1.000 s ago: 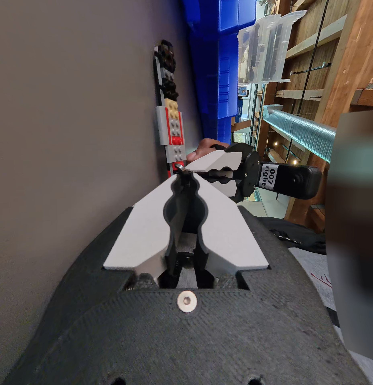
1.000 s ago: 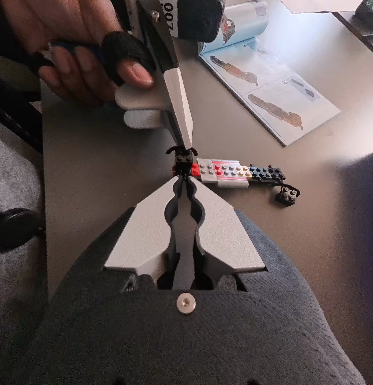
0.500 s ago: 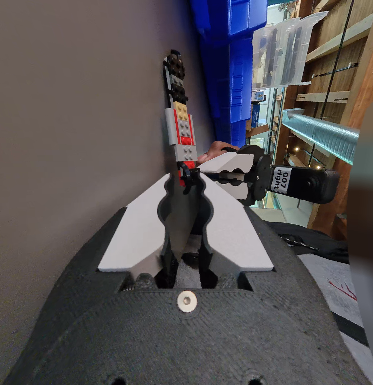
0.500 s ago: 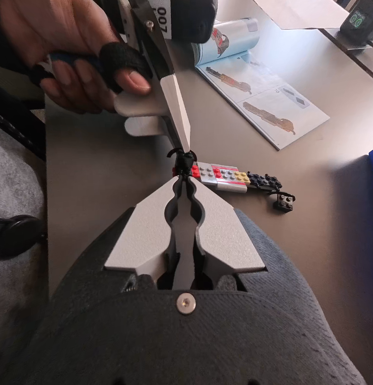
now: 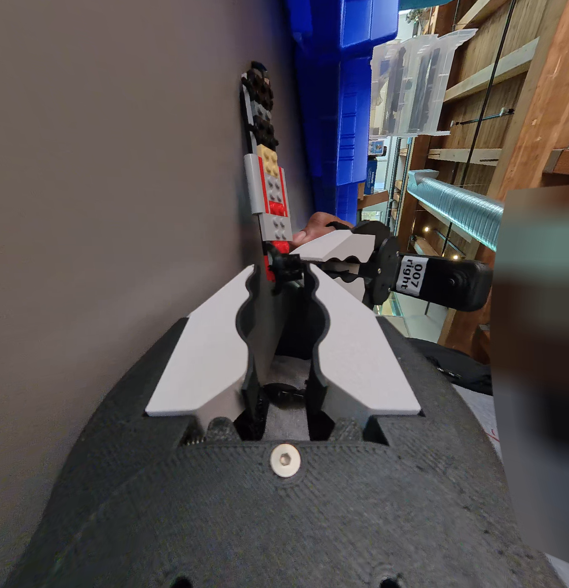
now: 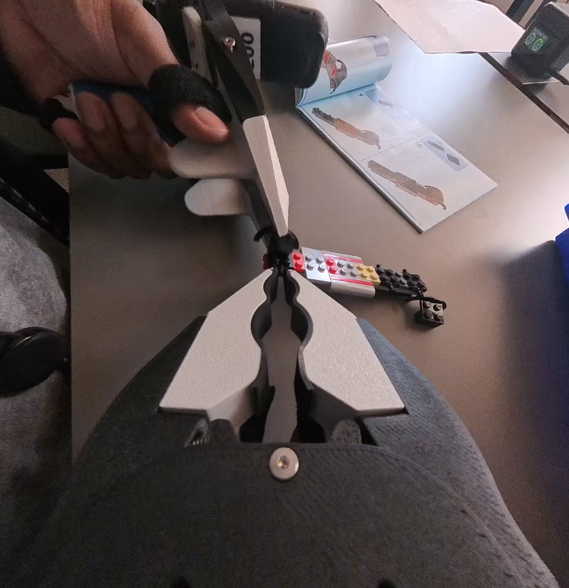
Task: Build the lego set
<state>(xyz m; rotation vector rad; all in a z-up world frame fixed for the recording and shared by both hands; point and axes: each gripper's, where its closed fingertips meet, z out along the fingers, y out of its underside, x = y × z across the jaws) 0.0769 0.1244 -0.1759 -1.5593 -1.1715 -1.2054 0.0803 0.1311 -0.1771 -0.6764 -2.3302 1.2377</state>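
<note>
The lego model (image 6: pixel 340 275) lies flat on the grey desk (image 6: pixel 168 286), a long strip of plates: red and grey at the near end, a grey-and-red section, a tan plate, then black plates running to a thin black arm that ends in a small black brick (image 6: pixel 431 313). In the left wrist view the same model (image 5: pixel 270 191) stretches away from the camera.

Both grippers meet at the model's near end, where a small black piece (image 6: pixel 281 251) sits. The right gripper (image 6: pixel 278 270) has its fingers pressed almost together, and appears to pinch the lower part of that black piece, though the contact is small and dark. The left gripper (image 5: pixel 281 270) is parted a little at the tips, with the black piece (image 5: pixel 286 269) between them; whether it presses on it or only brackets it, I cannot tell. A hand (image 6: pixel 95 95) holds the left gripper from above.

An instruction booklet (image 6: pixel 400 149) lies open beyond the model, showing a longer, fuller build. Judged against that, the set looks only partly built: the base strip is assembled and a black part is being fitted at one end. Much of the upper layering seems left to do. Blue bins (image 5: pixel 337 95) stand at the desk's far side.
</note>
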